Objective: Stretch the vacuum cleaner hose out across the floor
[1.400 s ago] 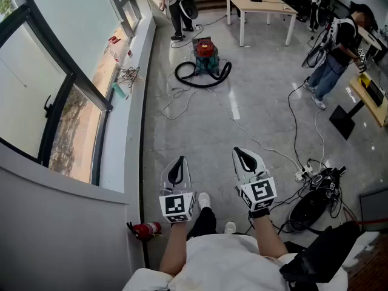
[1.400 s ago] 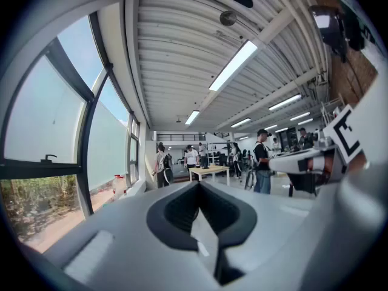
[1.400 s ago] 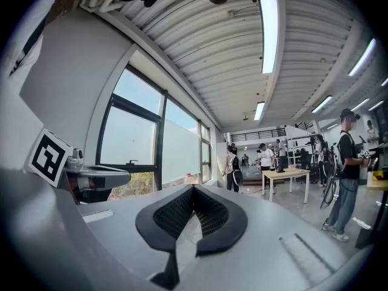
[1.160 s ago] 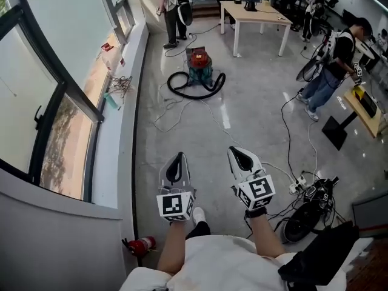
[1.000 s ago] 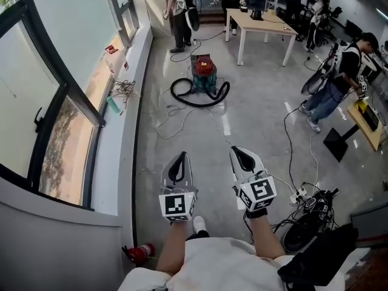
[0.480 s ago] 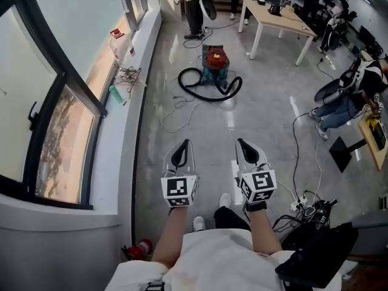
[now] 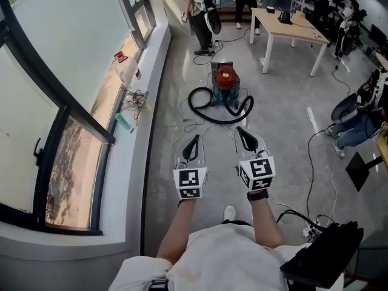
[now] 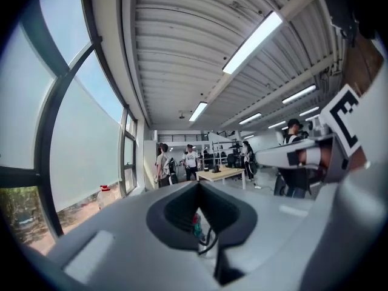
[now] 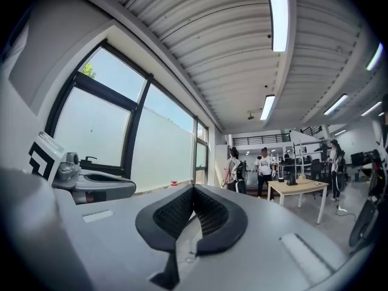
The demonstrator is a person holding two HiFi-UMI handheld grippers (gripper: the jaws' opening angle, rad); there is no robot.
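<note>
Grey polished floor (image 7: 285, 144), with a long window wall down the left side. Vacuum cleaner (image 7: 225, 79), red top over teal body, stands on the floor far ahead, about centre. Black hose (image 7: 212, 119) lies in one loose loop on the near side of the cleaner, its ends curling up either side of the body. It is coiled, not stretched out.

Left gripper (image 7: 193, 142) and right gripper (image 7: 244, 133) are held level, side by side, both pointing far toward the cleaner. They are apart from each other, and neither touches the hose.

Left gripper view: fingers (image 8: 167, 223) closed tip to tip, nothing gripped. A sliver of the red cleaner and black hose shows through the notch behind the tips. Right gripper view: fingers (image 9: 218, 217) likewise pressed together, empty.

Window sill (image 7: 151, 77) carries a white jug (image 7: 127, 71) with a red cap and, nearer, a tangle of wires (image 7: 137, 99). Pale wooden counter (image 7: 294, 29) stands far right. One person (image 7: 200, 8) stands beyond the cleaner. Another person (image 7: 356, 117) is at the right edge.
</note>
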